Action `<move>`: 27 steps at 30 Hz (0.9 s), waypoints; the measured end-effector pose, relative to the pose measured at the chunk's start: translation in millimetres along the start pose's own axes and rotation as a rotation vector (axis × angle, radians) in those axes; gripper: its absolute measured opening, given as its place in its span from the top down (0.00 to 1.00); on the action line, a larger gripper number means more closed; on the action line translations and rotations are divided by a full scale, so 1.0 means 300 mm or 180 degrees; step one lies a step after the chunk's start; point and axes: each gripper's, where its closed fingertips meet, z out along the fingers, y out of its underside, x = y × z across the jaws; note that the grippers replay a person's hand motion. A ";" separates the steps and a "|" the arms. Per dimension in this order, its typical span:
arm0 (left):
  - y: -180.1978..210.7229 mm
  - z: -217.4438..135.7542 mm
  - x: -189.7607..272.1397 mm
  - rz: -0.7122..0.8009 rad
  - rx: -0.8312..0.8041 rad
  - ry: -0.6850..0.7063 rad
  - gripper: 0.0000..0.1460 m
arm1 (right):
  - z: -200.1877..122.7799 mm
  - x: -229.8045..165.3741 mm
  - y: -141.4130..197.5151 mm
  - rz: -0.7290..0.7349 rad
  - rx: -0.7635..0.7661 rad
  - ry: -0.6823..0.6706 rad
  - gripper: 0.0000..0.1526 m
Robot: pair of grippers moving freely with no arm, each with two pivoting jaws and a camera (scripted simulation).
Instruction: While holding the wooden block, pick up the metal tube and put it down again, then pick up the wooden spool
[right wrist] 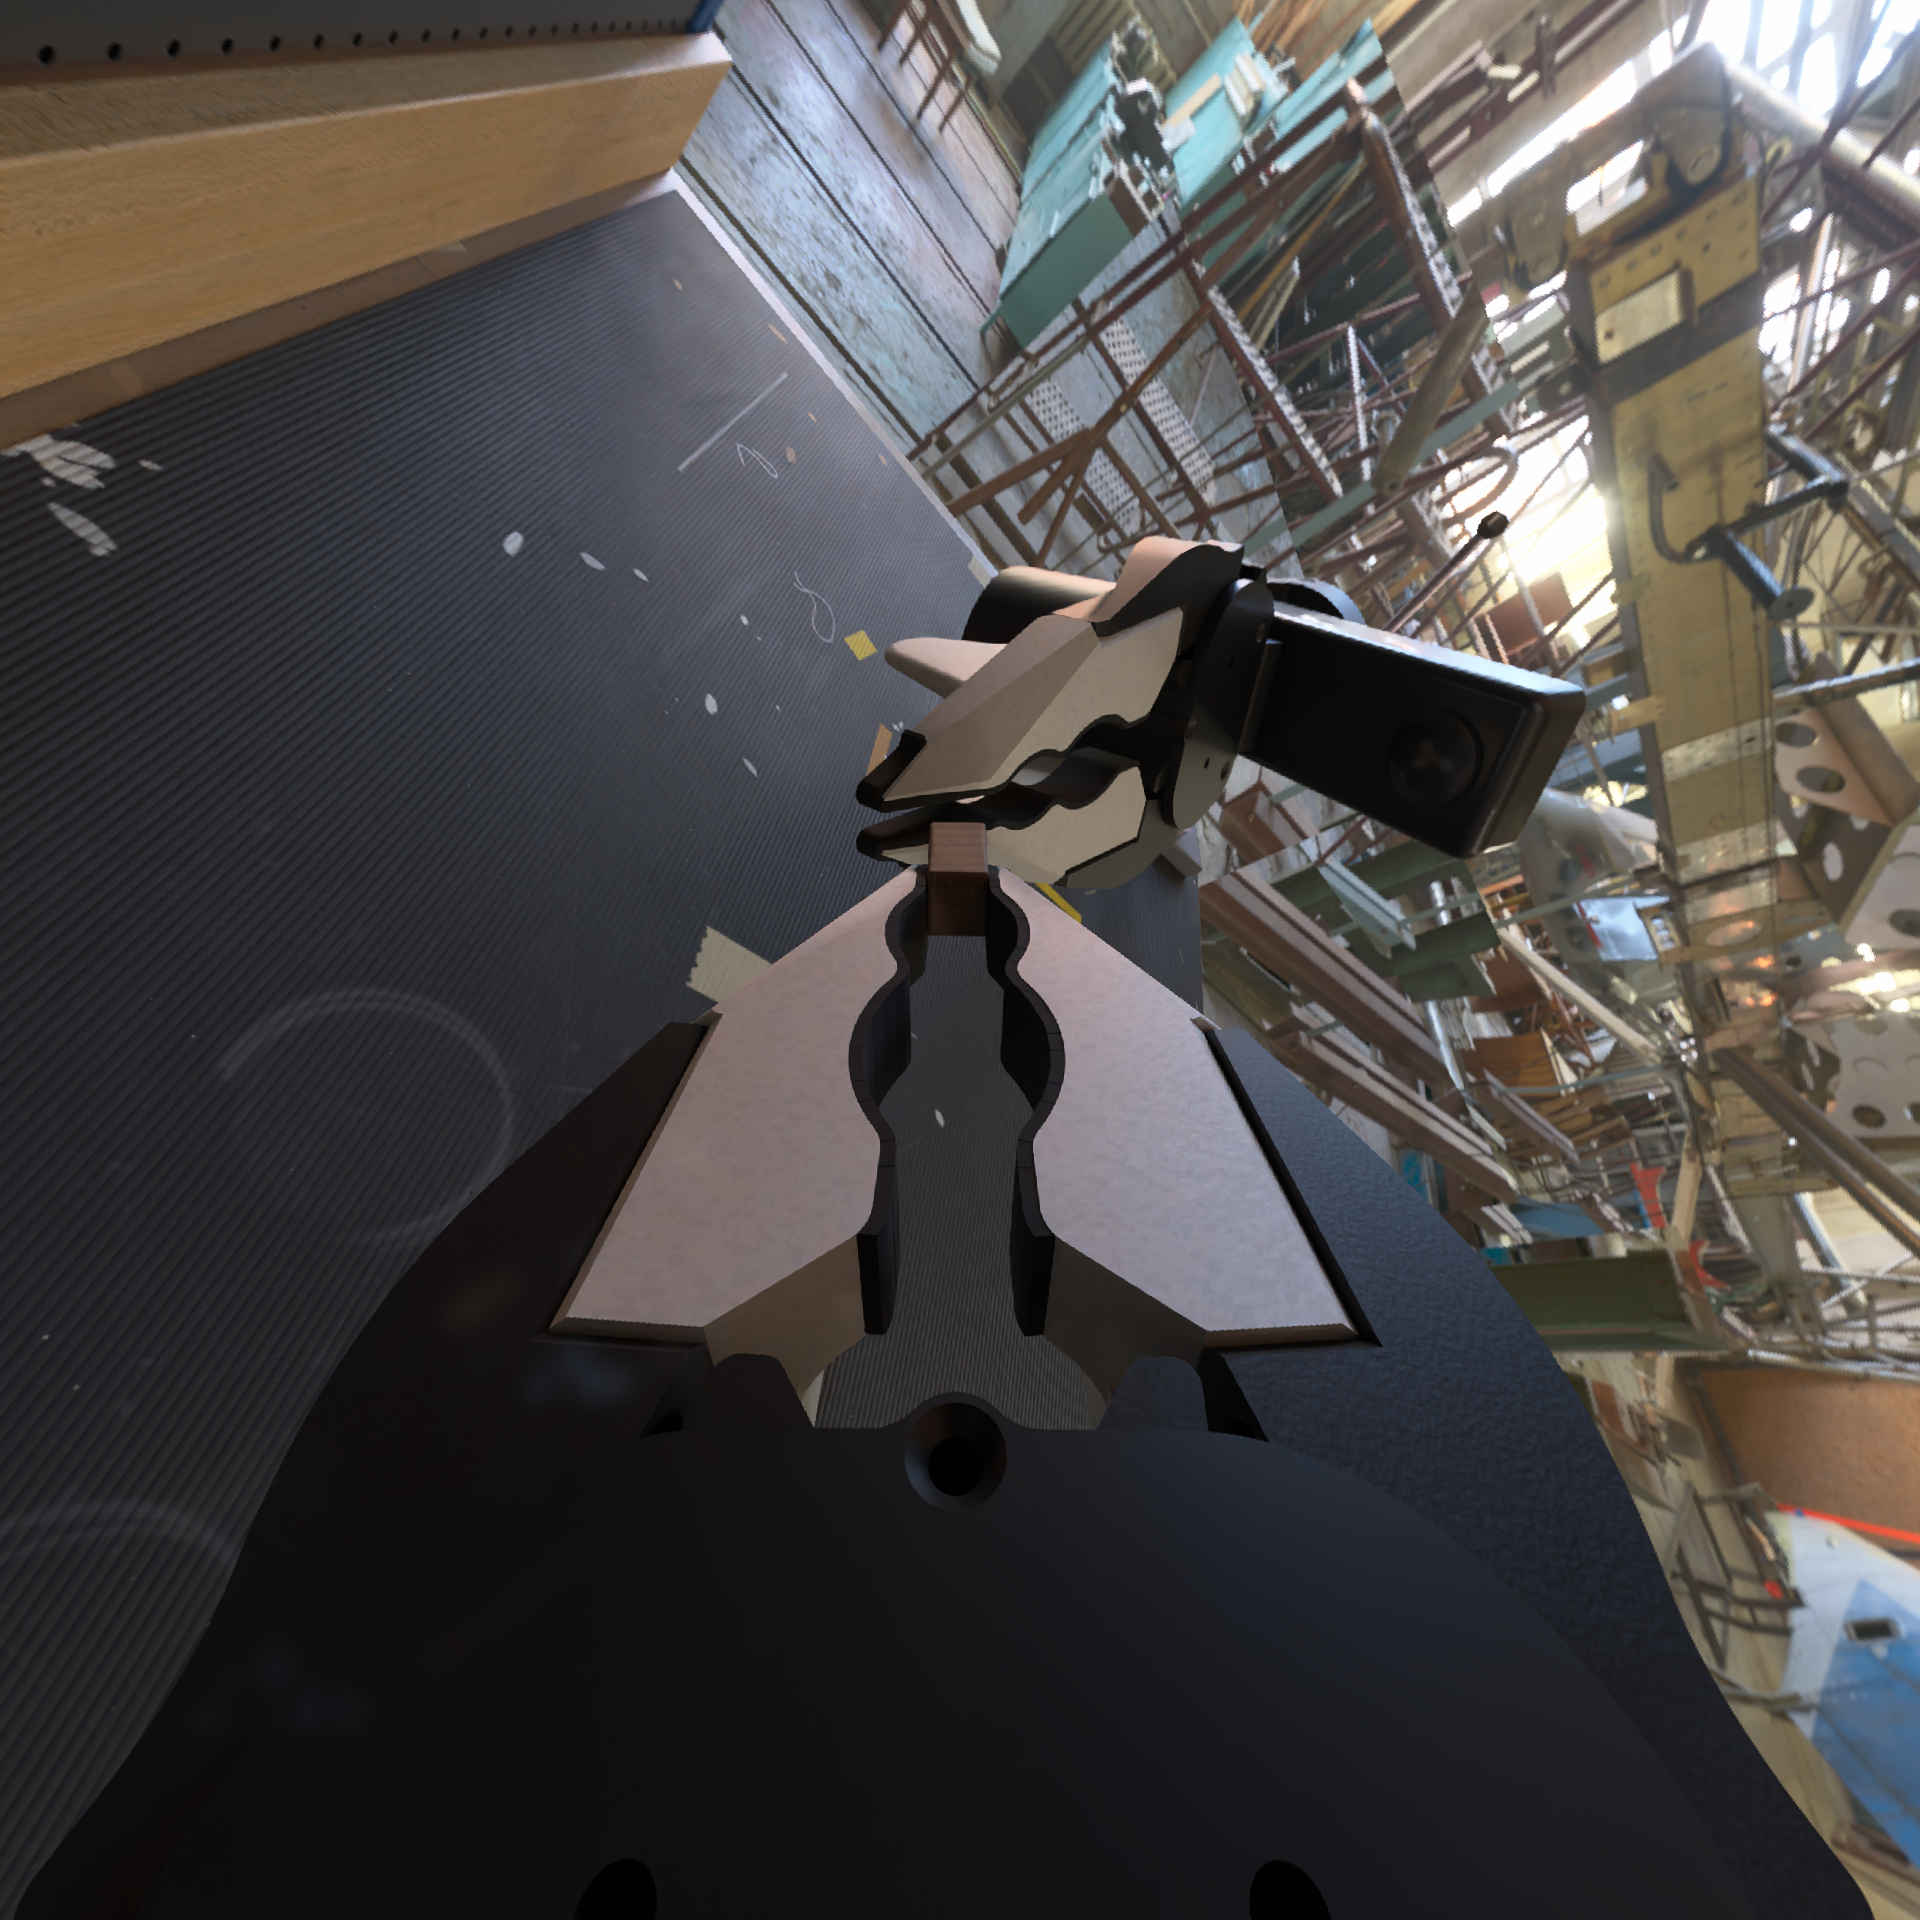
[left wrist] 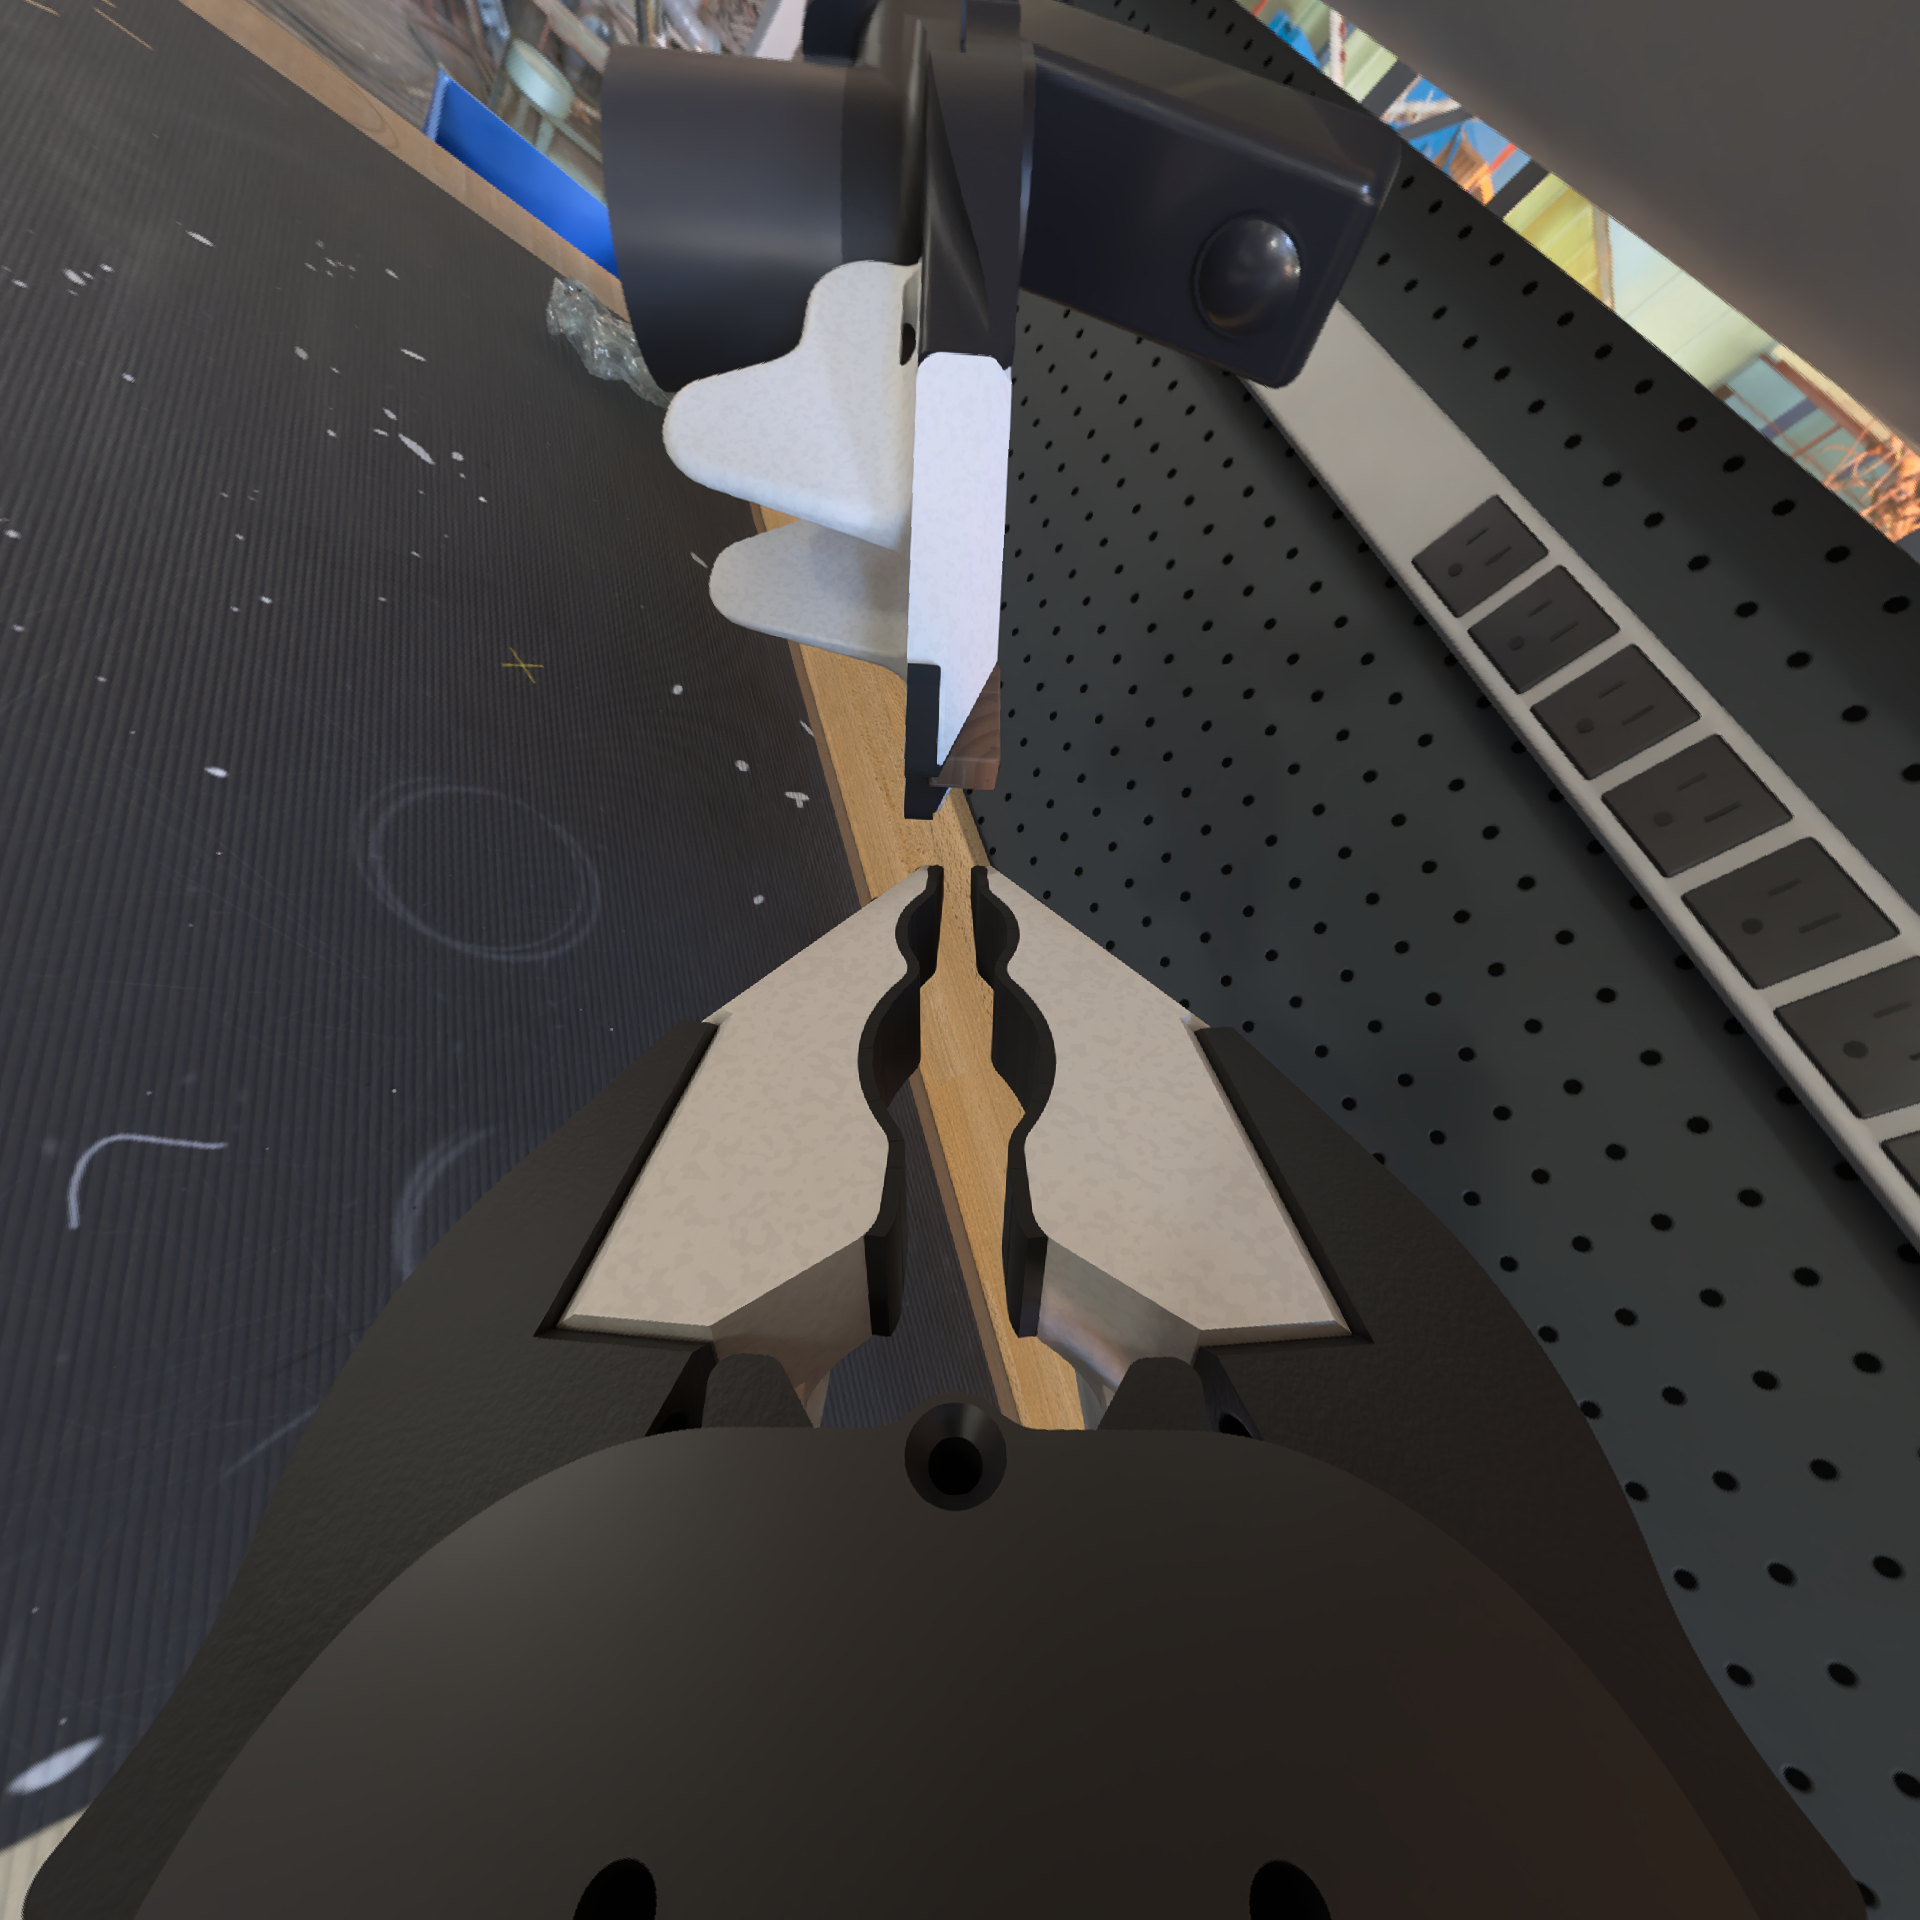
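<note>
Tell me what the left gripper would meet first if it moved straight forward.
Probably the right gripper, which holds the small brown wooden block just beyond the left gripper; depth is unclear.

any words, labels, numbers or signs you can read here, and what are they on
No readable text anywhere.
Dark mat: chalk rings and a small yellow cross, marks only, no words.
Power strip: no label legible.
Left tool, right tool, wooden block: blank.
Background workshop clutter: too blurred to read.
</note>
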 end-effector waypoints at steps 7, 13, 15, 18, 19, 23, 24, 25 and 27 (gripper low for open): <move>0.000 -0.013 -0.023 -0.0154 0.0016 -0.0073 0.95 | 0.010 0.005 0.023 0.0151 -0.0105 -0.0055 0.94; -0.025 -0.058 -0.081 -0.0149 0.0060 -0.0514 0.89 | -0.055 0.060 0.064 0.0276 -0.0283 0.0256 0.94; -0.041 -0.103 -0.143 -0.0037 0.0179 -0.1054 0.87 | -0.110 0.090 0.077 0.0322 -0.0324 0.0462 0.94; -0.011 -0.202 -0.290 -0.0070 0.0080 -0.2201 0.81 | -0.194 0.125 0.088 0.0357 -0.0371 0.0753 0.94; 0.029 -0.237 -0.346 -0.0271 -0.0038 -0.2579 0.80 | -0.217 0.132 0.088 0.0361 -0.0365 0.0829 0.94; 0.173 -0.267 -0.516 -0.1248 -0.0571 -0.2931 0.72 | -0.276 0.149 0.098 0.0356 -0.0412 0.1019 0.94; 0.189 -0.261 -0.552 -0.1438 -0.0581 -0.2912 0.72 | -0.284 0.150 0.103 0.0352 -0.0443 0.1043 0.94; 0.206 -0.259 -0.592 -0.1582 -0.0608 -0.2955 0.72 | -0.290 0.152 0.108 0.0347 -0.0469 0.1062 0.94; 0.250 -0.274 -0.673 -0.1761 -0.0772 -0.3251 0.75 | -0.297 0.154 0.112 0.0342 -0.0473 0.1080 0.94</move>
